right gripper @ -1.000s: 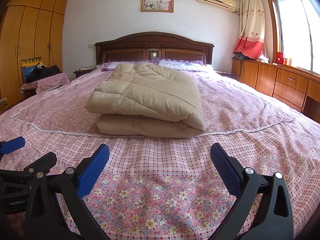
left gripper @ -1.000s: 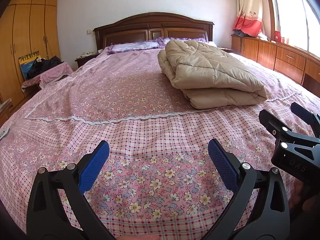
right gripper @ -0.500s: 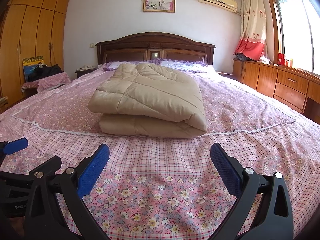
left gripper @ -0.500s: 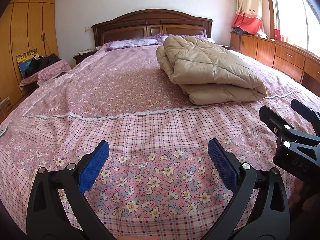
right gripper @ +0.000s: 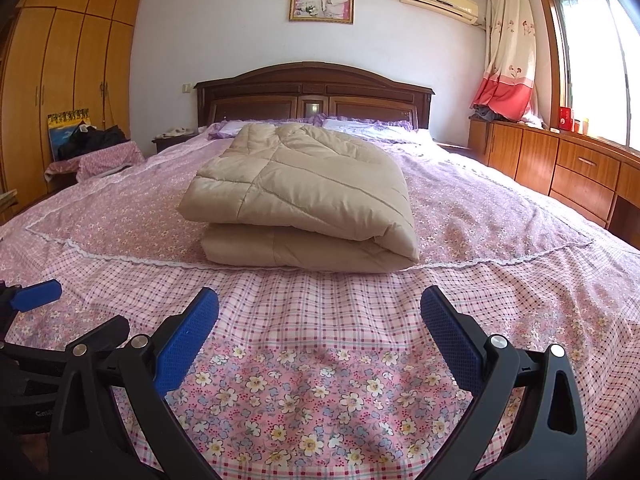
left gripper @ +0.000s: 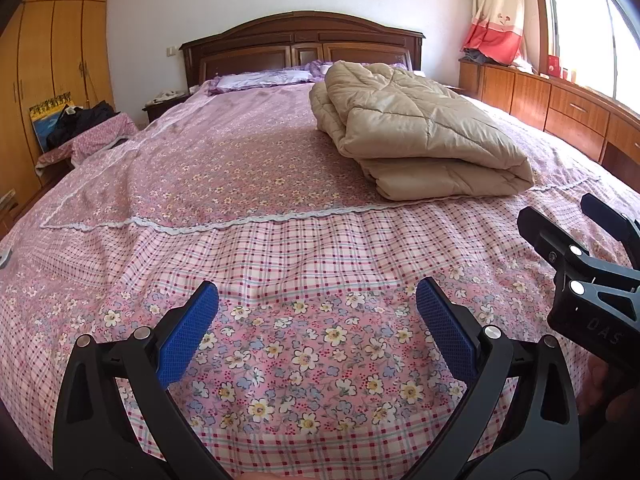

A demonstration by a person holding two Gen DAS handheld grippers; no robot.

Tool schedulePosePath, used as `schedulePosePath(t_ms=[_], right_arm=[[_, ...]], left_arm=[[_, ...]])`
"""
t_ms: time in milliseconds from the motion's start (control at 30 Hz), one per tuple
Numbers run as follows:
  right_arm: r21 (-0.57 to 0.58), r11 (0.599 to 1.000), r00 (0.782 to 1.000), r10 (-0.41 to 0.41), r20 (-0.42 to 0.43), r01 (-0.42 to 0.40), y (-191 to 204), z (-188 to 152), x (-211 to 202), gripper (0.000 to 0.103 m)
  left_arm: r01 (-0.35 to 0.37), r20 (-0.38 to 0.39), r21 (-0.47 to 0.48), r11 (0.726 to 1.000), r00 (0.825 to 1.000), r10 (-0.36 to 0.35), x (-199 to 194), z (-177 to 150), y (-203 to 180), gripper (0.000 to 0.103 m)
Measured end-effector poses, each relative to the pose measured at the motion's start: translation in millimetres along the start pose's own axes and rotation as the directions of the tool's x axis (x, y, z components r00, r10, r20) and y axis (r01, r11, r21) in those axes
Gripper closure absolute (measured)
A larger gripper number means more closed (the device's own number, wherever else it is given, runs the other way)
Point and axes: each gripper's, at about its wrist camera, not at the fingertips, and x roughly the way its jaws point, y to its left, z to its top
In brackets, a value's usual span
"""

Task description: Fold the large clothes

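Beige quilted comforter (right gripper: pixel 304 196), folded in a thick stack on the floral bedspread (right gripper: pixel 320 380), both grippers spread wide, empty.

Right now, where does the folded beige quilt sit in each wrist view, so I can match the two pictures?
Left wrist: the folded beige quilt lies upper right of centre, seen at an angle.
Right wrist: the folded beige quilt lies near the centre, straight ahead, its folded edge facing the camera.
Shared landmark: the dark wooden headboard behind it.
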Motion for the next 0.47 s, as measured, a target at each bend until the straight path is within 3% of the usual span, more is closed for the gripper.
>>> schedulePosePath(t_ms=[333,433,467], right_arm=[[0.000,1.000,1.000,-0.010,0.008,0.010,0.0,0.4,-2.2,0.006],[-0.019,0.998,0.998,-0.063,0.011,0.063,-18.8,19.1,-5.8,0.006],[-0.001,0.992,0.992,-0.126,0.000,0.126,-43.1,34.7,-2.9,0.006]], left_arm=[[-0.025,-0.028,-0.019,1.000,0.999,0.025,5.2,4.8,7.4,0.004],[-0.082,-0.005,-0.030,0.996,0.997,0.082,3.2,22.5,24.5,0.004],[-0.104,-0.011,-0.048,0.993,0.995,0.104,5.1,31.8,33.5,0.004]])
